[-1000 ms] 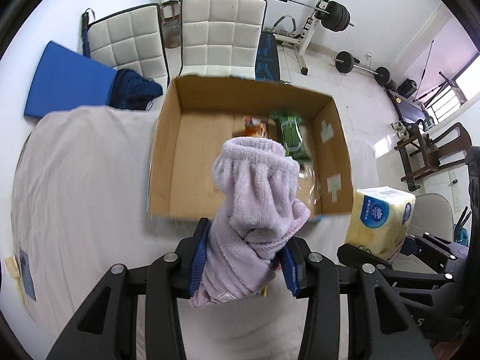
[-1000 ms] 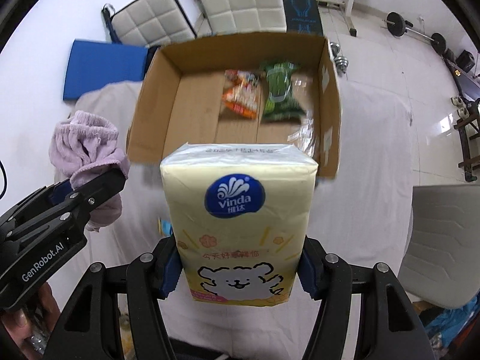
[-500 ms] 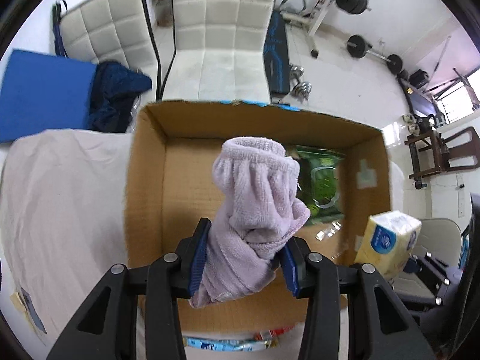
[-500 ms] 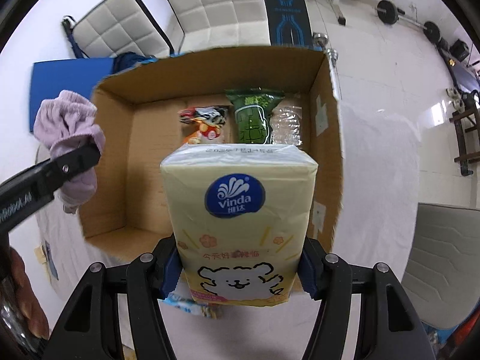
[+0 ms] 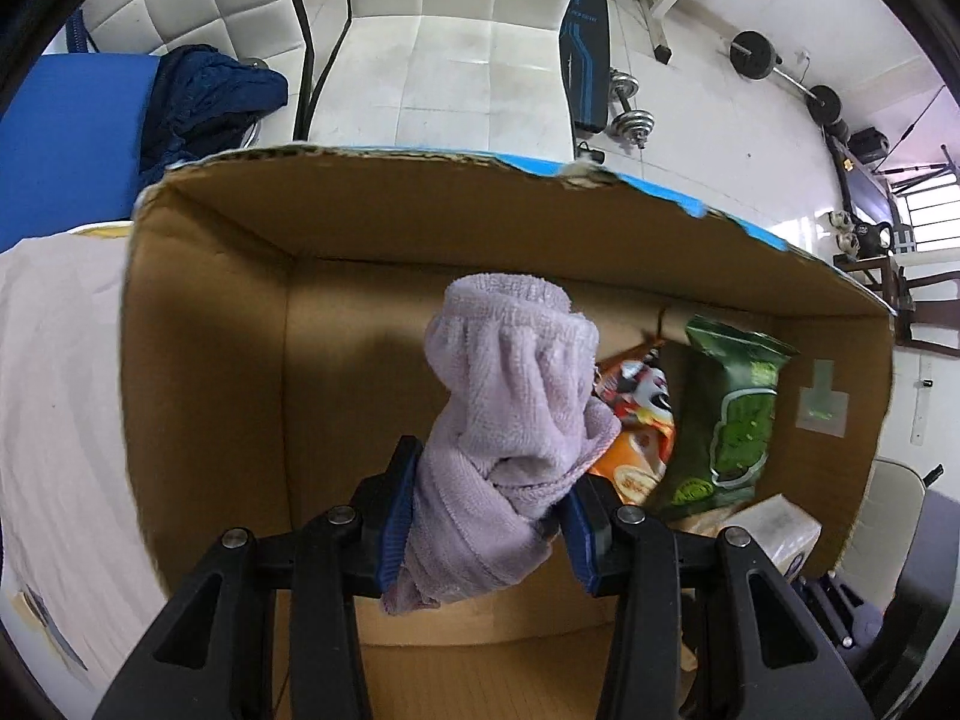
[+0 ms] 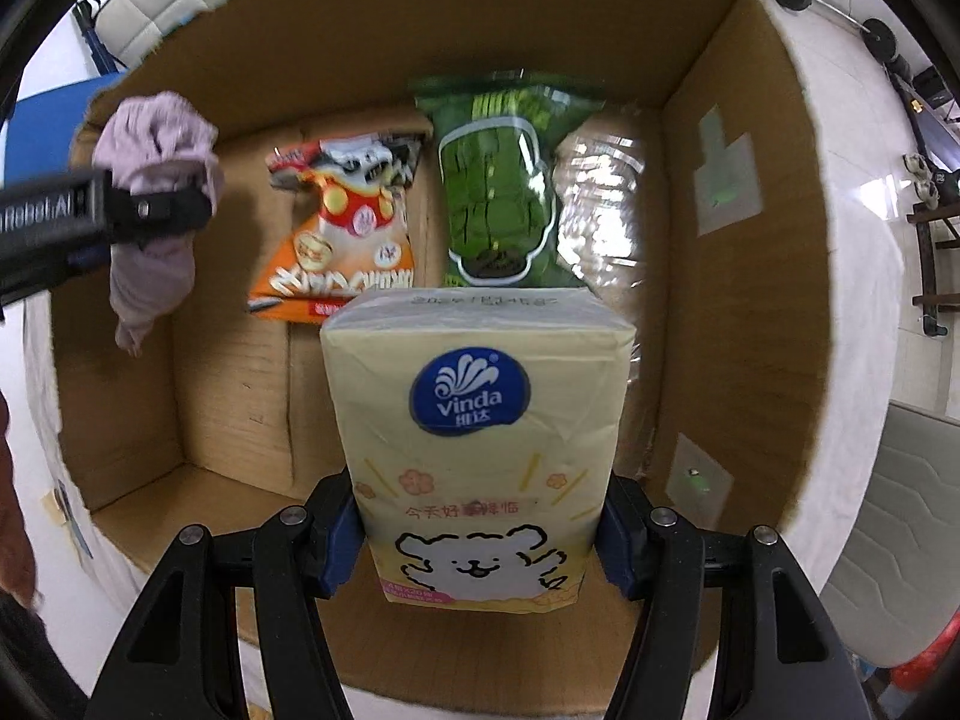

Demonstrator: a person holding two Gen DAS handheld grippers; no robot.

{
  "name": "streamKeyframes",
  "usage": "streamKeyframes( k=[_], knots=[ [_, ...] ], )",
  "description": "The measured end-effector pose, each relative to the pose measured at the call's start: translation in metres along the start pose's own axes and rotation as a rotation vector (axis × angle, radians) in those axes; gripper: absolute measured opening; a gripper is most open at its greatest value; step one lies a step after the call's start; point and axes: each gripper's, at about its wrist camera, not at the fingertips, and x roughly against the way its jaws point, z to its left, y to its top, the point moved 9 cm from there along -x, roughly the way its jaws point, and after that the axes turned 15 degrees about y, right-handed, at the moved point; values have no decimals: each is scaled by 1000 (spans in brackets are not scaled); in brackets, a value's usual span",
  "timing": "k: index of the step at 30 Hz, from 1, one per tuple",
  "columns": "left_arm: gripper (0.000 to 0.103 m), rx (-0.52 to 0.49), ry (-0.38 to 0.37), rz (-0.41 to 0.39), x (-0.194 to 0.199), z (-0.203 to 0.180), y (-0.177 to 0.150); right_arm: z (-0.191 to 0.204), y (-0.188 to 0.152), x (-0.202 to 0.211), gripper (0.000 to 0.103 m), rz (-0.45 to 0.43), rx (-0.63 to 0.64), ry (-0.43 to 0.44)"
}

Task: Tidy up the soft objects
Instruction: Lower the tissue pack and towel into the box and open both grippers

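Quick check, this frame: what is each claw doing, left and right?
Left claw: closed on the lilac towel, above the cardboard box.
Right claw: closed on the Vinda tissue pack, also over the box.

One box (image 6: 738,276) sitting open. Three packets lying inside: one orange snack bag (image 6: 345,228), one green bag (image 6: 495,192), one clear bag (image 6: 603,204). One lilac towel (image 5: 510,420) hanging over box. One tissue pack (image 6: 480,438) hanging over box. Two grippers showing: left gripper (image 5: 489,516), right gripper (image 6: 474,537). Two white chairs (image 5: 456,42) standing behind box. One blue mat (image 5: 66,138) lying beside them.
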Motion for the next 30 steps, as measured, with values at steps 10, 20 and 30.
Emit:
streamKeyframes(
  k=[10, 20, 30],
  knots=[
    [43, 3, -10, 45, -13, -5, 11, -11, -2, -35, 66, 78, -7, -37],
    [89, 49, -35, 38, 2, -4, 10, -5, 2, -18, 83, 61, -2, -7],
    [103, 12, 27, -137, 57, 4, -15, 7, 2, 12, 103, -32, -9, -15]
  ],
)
